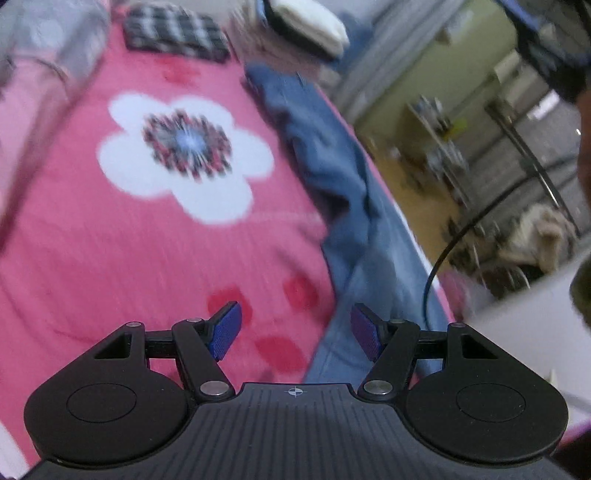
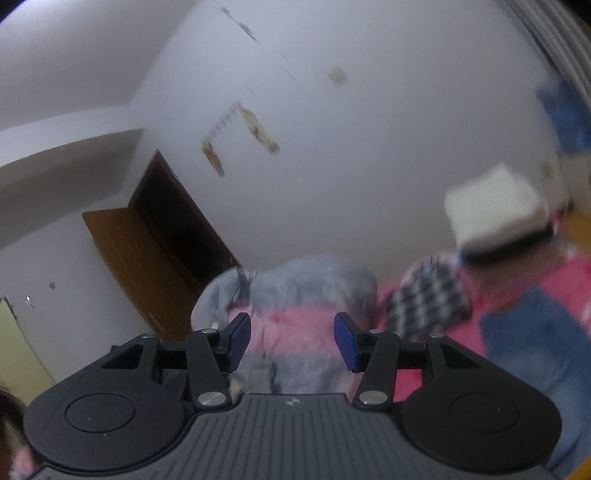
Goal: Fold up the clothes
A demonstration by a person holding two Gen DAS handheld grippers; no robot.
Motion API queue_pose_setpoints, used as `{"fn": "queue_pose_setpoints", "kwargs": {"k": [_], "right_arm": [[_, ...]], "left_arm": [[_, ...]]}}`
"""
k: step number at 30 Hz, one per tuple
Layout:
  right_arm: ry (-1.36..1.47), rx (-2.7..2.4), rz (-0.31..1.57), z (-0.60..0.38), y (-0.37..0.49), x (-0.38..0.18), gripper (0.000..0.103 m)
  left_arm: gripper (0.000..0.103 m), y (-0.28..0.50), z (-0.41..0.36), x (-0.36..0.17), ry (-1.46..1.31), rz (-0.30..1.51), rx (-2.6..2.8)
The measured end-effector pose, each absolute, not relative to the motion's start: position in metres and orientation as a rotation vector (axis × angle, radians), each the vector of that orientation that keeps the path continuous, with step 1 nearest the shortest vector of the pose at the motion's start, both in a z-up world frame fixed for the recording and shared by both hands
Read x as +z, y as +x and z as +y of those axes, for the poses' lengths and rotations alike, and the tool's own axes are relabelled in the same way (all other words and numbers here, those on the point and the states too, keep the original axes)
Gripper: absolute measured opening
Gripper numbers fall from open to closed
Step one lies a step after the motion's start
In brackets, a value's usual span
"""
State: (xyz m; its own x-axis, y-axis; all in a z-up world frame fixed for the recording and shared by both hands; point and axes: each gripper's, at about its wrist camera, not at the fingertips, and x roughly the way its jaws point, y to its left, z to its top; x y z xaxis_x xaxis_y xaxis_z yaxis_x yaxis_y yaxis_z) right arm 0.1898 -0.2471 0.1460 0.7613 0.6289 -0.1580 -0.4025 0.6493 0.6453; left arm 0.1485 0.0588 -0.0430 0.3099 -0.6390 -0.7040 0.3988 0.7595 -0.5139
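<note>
A crumpled blue garment [image 1: 332, 173] lies along the right edge of a bed with a pink spread [image 1: 92, 240] that bears a large white flower. My left gripper [image 1: 294, 314] hovers open over the spread, just left of the blue cloth, with nothing between its fingers. My right gripper [image 2: 291, 323] points nearly level and is open and empty. Beyond it lies a heap of grey and pink cloth [image 2: 295, 291]. The blue garment [image 2: 535, 339] shows at the right of that view. Both views are blurred.
A folded black-and-white checked cloth [image 1: 173, 33] [image 2: 428, 299] and a white folded cloth [image 1: 314, 22] [image 2: 495, 214] lie at the bed's far end. A brown door [image 2: 129, 258] stands open in the white wall. Cluttered shelves [image 1: 443, 147] and a black cable [image 1: 461, 236] are beside the bed.
</note>
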Motion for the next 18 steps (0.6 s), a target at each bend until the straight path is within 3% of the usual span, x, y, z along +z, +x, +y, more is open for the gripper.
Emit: {"fn": "queue_pose_setpoints", "kwargs": {"k": [8,18], "right_arm": [[0.78,0.512,0.587,-0.263,0.198,0.114,0.053],[0.877,0.284,0.625,-0.316,0.142,0.076,0.053]], "left_arm": [[0.065,0.161,0.034,-0.076,-0.213,1.036,-0.833],[0.065,0.152,-0.006,-0.094,-0.144,1.049,-0.98]]}}
